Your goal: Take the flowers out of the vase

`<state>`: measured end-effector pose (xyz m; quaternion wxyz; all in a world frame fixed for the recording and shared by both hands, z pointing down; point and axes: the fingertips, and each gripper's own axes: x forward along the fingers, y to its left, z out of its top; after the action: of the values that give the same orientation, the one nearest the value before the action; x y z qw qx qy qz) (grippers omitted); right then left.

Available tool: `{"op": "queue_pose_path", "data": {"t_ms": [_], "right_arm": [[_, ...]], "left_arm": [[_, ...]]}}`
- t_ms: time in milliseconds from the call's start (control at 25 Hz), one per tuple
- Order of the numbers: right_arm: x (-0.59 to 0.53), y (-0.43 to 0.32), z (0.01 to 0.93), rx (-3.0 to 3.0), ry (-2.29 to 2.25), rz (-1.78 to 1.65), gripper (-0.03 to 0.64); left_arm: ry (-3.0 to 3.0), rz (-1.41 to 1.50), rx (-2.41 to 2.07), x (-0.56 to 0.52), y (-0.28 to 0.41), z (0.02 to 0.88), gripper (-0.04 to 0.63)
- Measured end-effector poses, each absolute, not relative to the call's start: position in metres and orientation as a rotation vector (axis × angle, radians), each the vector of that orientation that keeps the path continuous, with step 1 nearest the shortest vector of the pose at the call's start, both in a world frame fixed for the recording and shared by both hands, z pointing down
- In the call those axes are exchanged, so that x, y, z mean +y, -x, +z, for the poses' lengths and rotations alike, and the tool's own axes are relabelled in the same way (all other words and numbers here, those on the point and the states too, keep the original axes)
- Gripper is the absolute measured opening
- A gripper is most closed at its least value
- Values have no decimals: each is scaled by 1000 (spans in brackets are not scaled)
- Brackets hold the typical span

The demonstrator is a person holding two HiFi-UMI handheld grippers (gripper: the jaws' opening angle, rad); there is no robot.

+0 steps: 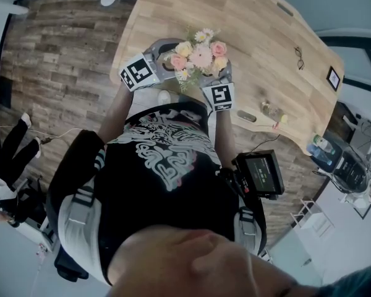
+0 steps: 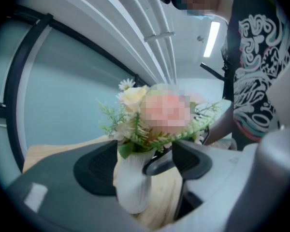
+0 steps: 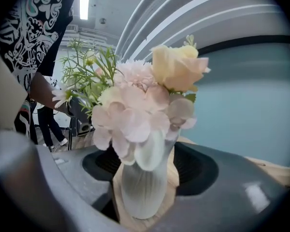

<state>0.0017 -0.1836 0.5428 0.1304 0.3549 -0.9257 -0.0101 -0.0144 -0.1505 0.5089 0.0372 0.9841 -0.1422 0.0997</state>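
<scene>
Left gripper view: the left gripper has its jaws spread wide, and the white ribbed vase stands upright between them on the wooden table. The vase sits close against the left-hand pad; whether it touches cannot be told, while bare wood shows on its other side. The flowers are in the vase's mouth, a cream rose and a white daisy among green sprigs.

In the right gripper view the right gripper is likewise released, its jaws apart on either side of the same vase, with a strip of table showing between the vase and each pad. Pale pink blooms and a cream rose spread over the vase's rim, a petal hanging down its neck.

The head view shows the bouquet near the table's near edge, just in front of the person, with the two grippers flanking it from left and right, each with its marker cube facing up
</scene>
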Motion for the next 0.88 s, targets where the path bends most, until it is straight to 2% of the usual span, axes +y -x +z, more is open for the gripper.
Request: {"op": "queue_pose_path", "data": {"t_ms": [800, 880], "right_arm": [[-188, -4, 548, -2641, -1062, -1, 314], [-189, -6, 549, -2617, -1069, 13, 314]], "left_arm": [[-3009, 317, -609, -169, -5, 517, 322], [-2998, 316, -652, -175, -4, 519, 294]]}}
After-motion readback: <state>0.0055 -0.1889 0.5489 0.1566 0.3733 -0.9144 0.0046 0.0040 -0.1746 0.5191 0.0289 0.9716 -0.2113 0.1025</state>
